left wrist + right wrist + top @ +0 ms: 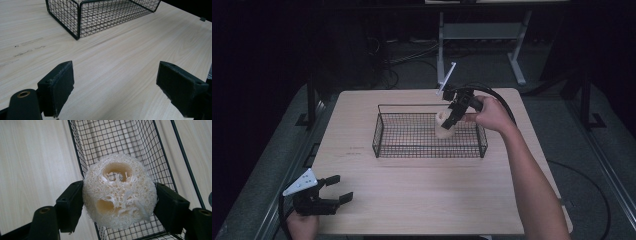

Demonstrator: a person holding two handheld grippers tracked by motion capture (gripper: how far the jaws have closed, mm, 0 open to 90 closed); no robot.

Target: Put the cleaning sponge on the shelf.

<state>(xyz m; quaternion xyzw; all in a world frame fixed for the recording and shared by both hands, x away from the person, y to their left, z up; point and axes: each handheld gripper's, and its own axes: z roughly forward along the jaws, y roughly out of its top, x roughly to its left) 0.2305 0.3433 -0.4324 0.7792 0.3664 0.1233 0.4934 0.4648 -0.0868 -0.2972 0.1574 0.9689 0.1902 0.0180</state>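
Clamped between right gripper [120, 202] pads, loofah [119, 191] held over wire basket [384, 125] for drop-in; left gripper [116, 87] parked wide open, empty.

Cream, hole-riddled loofah [119, 192], black grid-mesh wire basket [387, 142], pale wood-grain table [422, 190], black fingers [70, 205]

I'm scanning for lettering and finding none I can read. There's a faint dark mark on the bench [362, 165] just left of the wire basket [384, 131], too small and smudged to make out.
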